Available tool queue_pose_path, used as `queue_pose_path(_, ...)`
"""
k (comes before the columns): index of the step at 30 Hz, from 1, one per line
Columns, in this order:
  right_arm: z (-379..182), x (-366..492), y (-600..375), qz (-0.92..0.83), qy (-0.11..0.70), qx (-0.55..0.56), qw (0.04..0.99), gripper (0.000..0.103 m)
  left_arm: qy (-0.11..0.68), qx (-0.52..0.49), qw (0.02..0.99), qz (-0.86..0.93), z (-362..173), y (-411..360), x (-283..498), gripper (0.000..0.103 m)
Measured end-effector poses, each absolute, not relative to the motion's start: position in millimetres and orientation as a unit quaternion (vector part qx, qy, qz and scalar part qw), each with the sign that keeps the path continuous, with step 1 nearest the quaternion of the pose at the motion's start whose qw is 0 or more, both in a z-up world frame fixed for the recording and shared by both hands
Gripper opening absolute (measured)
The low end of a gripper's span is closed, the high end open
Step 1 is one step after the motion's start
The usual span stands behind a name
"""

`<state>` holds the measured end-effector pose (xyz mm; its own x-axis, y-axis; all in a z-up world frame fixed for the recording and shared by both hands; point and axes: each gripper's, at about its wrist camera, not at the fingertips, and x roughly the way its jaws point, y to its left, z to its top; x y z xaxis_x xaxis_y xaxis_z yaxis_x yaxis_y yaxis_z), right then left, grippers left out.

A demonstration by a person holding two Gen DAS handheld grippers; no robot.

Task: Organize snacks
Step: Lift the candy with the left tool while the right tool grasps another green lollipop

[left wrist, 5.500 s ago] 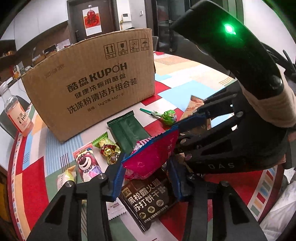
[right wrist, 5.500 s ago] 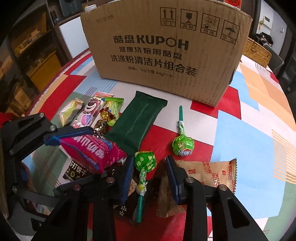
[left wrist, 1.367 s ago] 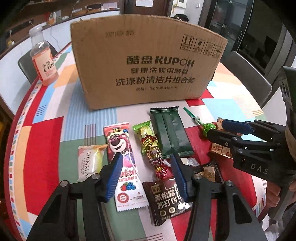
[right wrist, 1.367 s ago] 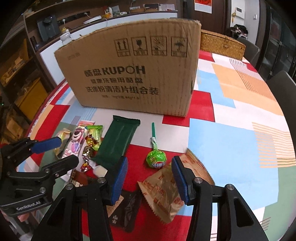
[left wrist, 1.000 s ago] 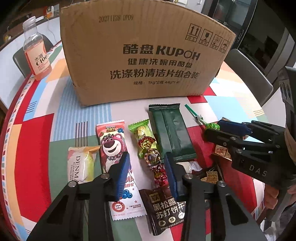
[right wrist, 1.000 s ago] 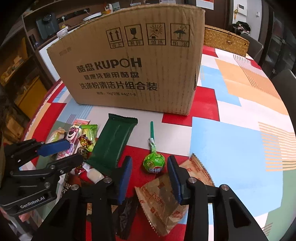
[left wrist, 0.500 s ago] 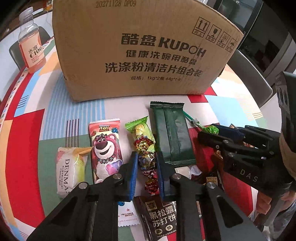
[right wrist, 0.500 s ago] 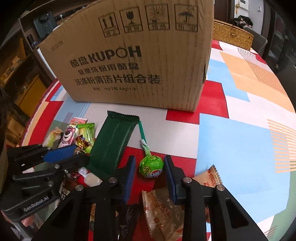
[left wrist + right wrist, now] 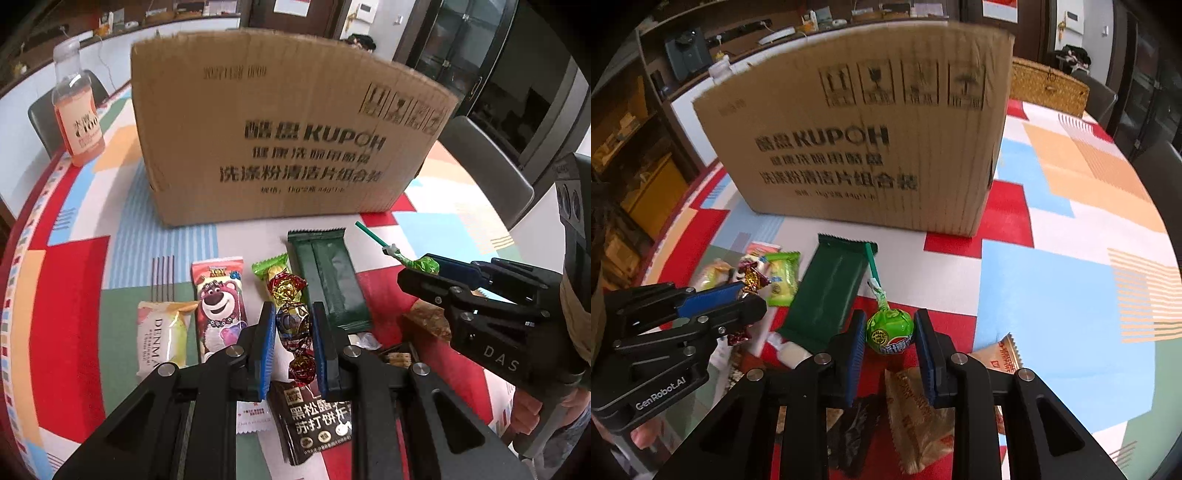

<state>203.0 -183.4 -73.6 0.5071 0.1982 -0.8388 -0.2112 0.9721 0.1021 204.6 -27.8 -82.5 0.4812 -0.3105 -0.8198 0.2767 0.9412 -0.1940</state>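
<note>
A large cardboard box [image 9: 288,133] stands at the back of the table; it also shows in the right wrist view [image 9: 864,140]. My left gripper [image 9: 294,325] is shut on a string of foil-wrapped candies [image 9: 291,325] and holds it. My right gripper [image 9: 890,332] is shut on the head of a green lollipop [image 9: 890,328] whose green stick points toward the box. A dark green bar wrapper [image 9: 327,280] lies between the two; it also shows in the right wrist view [image 9: 827,291].
On the patterned tablecloth lie a bear-print pack [image 9: 219,302], a pale Denma pack [image 9: 162,332], a black cracker pack [image 9: 317,421] and a brown biscuit pack [image 9: 919,417]. An orange drink bottle [image 9: 75,107] stands at the far left. A wicker basket [image 9: 1049,88] sits behind the box.
Both grippers have closed from open: the left onto the foil candies, the right onto the lollipop head. Both views have pulled back and up a little from the table.
</note>
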Motion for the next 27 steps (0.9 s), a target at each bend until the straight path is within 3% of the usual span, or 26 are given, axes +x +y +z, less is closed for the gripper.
queue_pose_path(27,46.4,192.9,-186.4,0.130,0.335,0.023,0.933,0.028,0.312,-0.002,0.931,-0.189,50.2,-24.2,202.5,0.020)
